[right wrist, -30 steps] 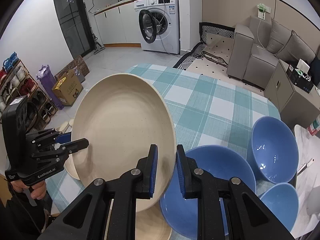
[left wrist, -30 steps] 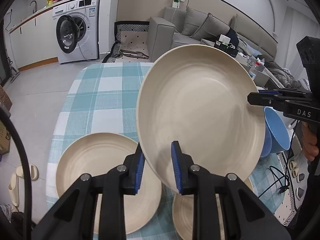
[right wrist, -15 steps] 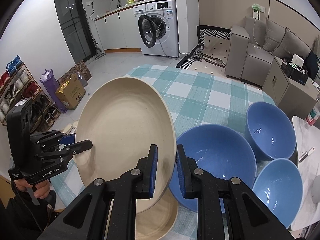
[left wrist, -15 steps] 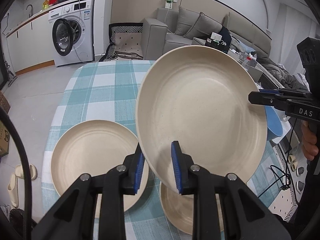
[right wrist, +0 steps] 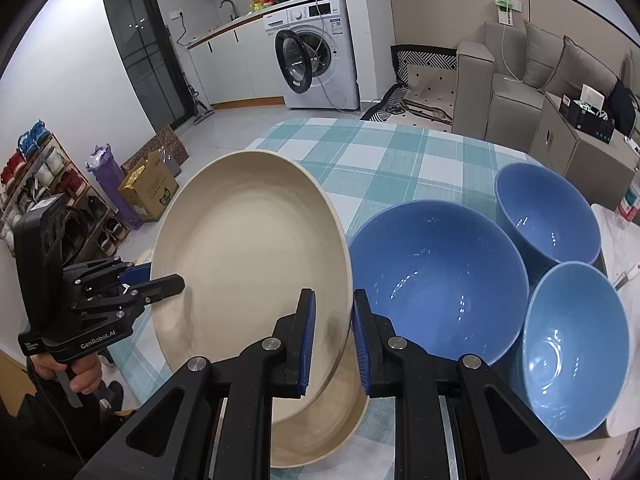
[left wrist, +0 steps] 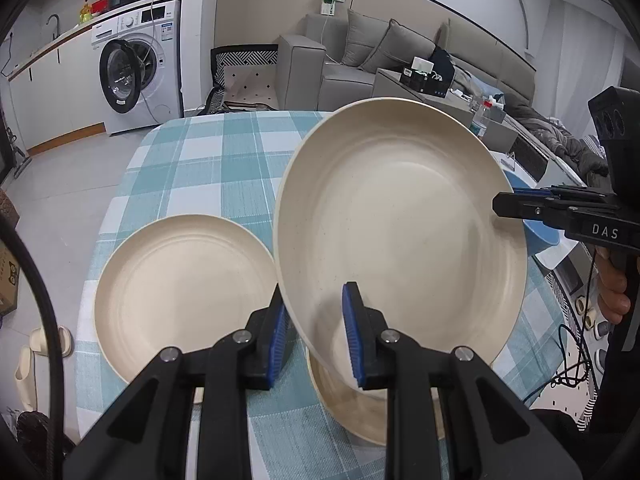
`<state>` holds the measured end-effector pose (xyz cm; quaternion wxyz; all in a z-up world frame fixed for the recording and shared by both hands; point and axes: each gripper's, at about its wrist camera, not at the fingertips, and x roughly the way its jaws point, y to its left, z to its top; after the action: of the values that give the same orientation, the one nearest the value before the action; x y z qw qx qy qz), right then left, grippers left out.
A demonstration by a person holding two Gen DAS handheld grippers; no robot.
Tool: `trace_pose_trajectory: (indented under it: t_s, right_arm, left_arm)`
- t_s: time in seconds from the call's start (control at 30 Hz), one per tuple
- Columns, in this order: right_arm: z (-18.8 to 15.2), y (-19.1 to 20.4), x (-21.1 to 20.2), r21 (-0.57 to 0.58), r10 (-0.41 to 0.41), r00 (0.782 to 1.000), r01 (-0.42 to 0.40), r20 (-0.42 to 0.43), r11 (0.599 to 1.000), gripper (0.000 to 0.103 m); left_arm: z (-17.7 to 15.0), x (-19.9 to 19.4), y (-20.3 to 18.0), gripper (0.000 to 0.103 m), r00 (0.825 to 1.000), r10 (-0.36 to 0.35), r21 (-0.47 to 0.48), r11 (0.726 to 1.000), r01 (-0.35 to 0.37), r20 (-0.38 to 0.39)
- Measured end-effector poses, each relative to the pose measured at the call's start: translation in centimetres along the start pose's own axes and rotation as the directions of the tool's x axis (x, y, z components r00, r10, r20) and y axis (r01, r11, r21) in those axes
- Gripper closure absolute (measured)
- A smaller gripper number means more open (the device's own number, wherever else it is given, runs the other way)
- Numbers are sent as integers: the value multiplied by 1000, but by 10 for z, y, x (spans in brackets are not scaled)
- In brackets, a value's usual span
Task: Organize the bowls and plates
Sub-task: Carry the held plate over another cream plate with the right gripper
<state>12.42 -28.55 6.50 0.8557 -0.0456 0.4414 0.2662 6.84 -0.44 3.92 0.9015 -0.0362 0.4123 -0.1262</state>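
Note:
Both grippers hold one cream plate [left wrist: 400, 232] above the checked table, tilted. My left gripper [left wrist: 314, 334] is shut on its near rim. My right gripper [right wrist: 332, 336] is shut on the opposite rim of the same plate [right wrist: 248, 248] and shows at the right in the left wrist view [left wrist: 516, 204]. A second cream plate [left wrist: 180, 292] lies flat on the table to the left. A third cream plate [left wrist: 360, 408] lies under the held one. Three blue bowls stand to the right: a large one [right wrist: 436, 280], a far one [right wrist: 548, 212] and a near one [right wrist: 572, 348].
The teal checked tablecloth [left wrist: 216, 168] covers the table, bare at its far half. A washing machine [left wrist: 136, 68] and a grey sofa [left wrist: 360, 64] stand beyond the table. A shoe rack [right wrist: 44, 196] and boxes stand on the floor at the left.
Both grippers have lifted the held plate and drawn back, so more of the table, the flat plates and all three bowls show. Both grips stay unchanged.

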Motion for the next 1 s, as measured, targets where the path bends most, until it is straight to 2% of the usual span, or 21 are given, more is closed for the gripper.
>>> trace_pose_trajectory:
  t_s: [0.3, 0.5, 1.0]
  right_arm:
    - [-24, 7, 7, 6, 4, 1000, -4, 21, 1000, 84]
    - [-37, 5, 14, 35, 25, 999, -26, 27, 999, 84]
    - [-67, 7, 25, 80, 52, 997, -56, 51, 995, 82]
  left_arm:
    - [-14, 4, 2, 79, 1000, 16, -19, 1000, -16, -10]
    - [-23, 6, 1, 79, 999, 51, -8, 999, -52, -15]
    - [-38, 14, 0, 78, 998, 56, 2, 998, -56, -34]
